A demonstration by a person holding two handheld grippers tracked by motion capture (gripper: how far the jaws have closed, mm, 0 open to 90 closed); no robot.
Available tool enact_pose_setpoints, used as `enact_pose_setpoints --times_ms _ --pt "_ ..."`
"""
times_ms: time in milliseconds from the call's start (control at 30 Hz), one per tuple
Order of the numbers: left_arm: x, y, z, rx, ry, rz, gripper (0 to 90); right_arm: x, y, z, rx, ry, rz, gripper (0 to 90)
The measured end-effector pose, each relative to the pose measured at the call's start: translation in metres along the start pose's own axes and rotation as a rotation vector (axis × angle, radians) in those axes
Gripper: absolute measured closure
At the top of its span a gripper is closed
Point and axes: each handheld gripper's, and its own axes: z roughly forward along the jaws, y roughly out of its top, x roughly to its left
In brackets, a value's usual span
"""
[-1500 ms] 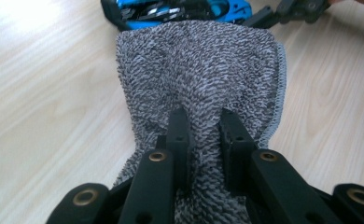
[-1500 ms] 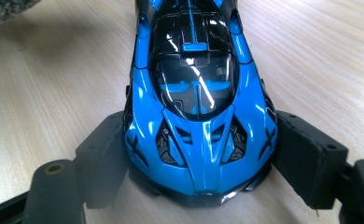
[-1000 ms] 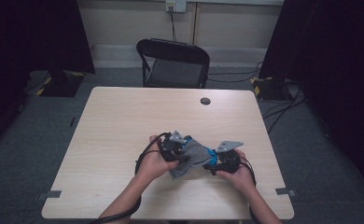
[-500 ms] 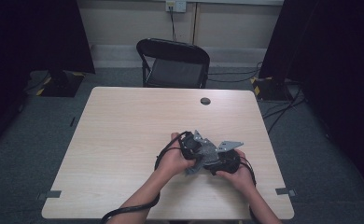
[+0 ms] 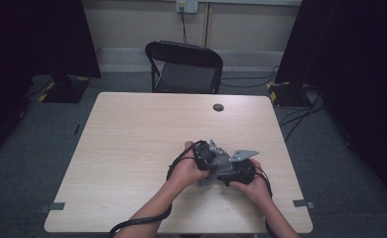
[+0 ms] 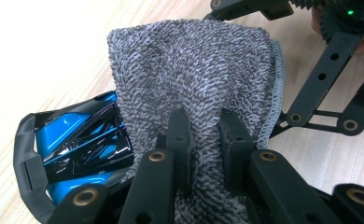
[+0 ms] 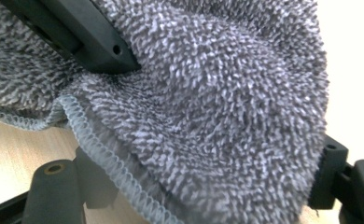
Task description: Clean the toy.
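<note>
The left hand-held gripper [image 6: 203, 140] is clenched on a grey terry cloth [image 6: 194, 70]; in the left gripper view its two black jaws pinch a fold of the fabric between them, and the cloth rises ahead of the jaws as a draped hump with a stitched hem along its right edge. Beside and partly under the cloth, to the left in that view, lies a blue and black glossy item [image 6: 77, 144] in a dark wrapper; its identity cannot be told.

The right hand-held gripper [image 7: 194, 196] stands with its jaws wide apart on either side of the same cloth [image 7: 208, 102]. Fabric bulges between them, but whether the pads press on it cannot be told.

In the high view both grippers meet at the near right part of the light wooden surface [image 5: 132, 139], left [image 5: 204, 158] and right [image 5: 241, 171] close together, with the cloth [image 5: 209, 179] bunched between them. A black folding chair [image 5: 184, 67] stands beyond the far edge.
</note>
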Motion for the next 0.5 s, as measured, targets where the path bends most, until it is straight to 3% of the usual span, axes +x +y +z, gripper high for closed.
enact_pose_setpoints --times_ms 267,500 --pt "0.003 0.002 -0.003 0.013 0.029 -0.007 77.1 0.000 0.000 0.000 0.000 0.000 -0.001 24.0" --pt "0.013 -0.001 -0.007 0.017 0.048 -0.034 77.0 0.000 0.000 0.000 0.000 0.000 -0.001 24.0"
